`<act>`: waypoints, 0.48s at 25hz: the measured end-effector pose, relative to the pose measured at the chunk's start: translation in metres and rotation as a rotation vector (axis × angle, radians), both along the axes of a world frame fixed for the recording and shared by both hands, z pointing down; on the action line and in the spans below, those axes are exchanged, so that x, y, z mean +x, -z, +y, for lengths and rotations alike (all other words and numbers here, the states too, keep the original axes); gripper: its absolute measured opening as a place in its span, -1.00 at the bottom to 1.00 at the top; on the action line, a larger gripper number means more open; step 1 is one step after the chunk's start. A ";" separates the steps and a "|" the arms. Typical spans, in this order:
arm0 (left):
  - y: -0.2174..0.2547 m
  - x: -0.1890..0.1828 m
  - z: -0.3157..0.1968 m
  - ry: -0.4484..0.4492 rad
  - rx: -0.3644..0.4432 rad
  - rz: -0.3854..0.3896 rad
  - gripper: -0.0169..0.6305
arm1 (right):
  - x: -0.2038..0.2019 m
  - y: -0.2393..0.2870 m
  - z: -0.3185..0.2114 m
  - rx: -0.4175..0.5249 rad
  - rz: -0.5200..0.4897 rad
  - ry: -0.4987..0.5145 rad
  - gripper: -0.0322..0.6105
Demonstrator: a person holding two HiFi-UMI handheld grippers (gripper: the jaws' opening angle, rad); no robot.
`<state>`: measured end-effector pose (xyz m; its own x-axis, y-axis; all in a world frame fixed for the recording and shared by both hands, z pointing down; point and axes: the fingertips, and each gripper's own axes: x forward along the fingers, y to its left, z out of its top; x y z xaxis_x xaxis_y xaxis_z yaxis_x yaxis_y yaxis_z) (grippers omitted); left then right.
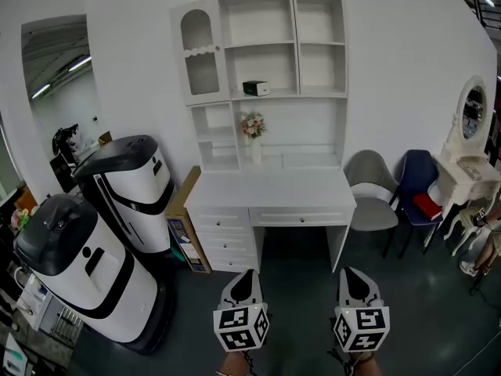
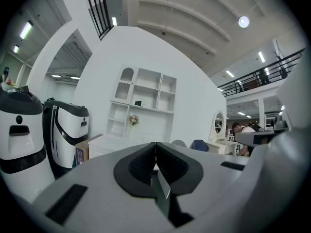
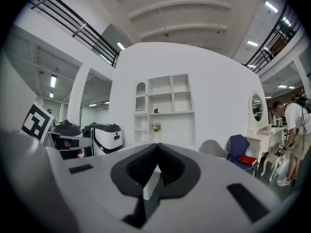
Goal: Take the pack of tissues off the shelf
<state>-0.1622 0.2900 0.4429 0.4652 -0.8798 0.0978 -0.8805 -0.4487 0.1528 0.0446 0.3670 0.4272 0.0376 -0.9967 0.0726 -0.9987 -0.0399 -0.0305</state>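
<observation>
Both jaws are clenched on nothing: my left gripper (image 1: 246,276) and right gripper (image 1: 354,274) hang level, well back from the white surface (image 1: 270,188). The pack of tissues (image 1: 256,88) sits on the middle shelf (image 1: 313,95), ahead of and high above the jaws, its long side along the shelf edge. It lies almost straight ahead of my left gripper, so I judge that hand nearer

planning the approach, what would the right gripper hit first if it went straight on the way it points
The way looks free up to the white desk under the white shelf unit; the right gripper is far off, so depth is unclear.
</observation>
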 end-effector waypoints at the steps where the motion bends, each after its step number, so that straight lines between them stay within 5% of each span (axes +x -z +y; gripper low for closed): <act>1: -0.001 -0.001 0.000 -0.001 -0.003 -0.001 -0.89 | -0.001 -0.001 -0.001 -0.002 0.001 -0.004 -0.88; 8: -0.007 -0.020 -0.009 -0.004 -0.016 -0.014 -0.89 | -0.019 -0.005 -0.009 -0.002 -0.013 -0.009 -0.88; 12: -0.007 -0.034 -0.017 -0.003 -0.014 -0.014 -0.89 | -0.031 0.003 -0.014 0.025 0.008 -0.012 -0.49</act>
<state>-0.1965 0.2726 0.4495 0.4665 -0.8768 0.1164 -0.8812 -0.4493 0.1470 0.0138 0.3528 0.4246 0.0505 -0.9976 0.0473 -0.9984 -0.0517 -0.0235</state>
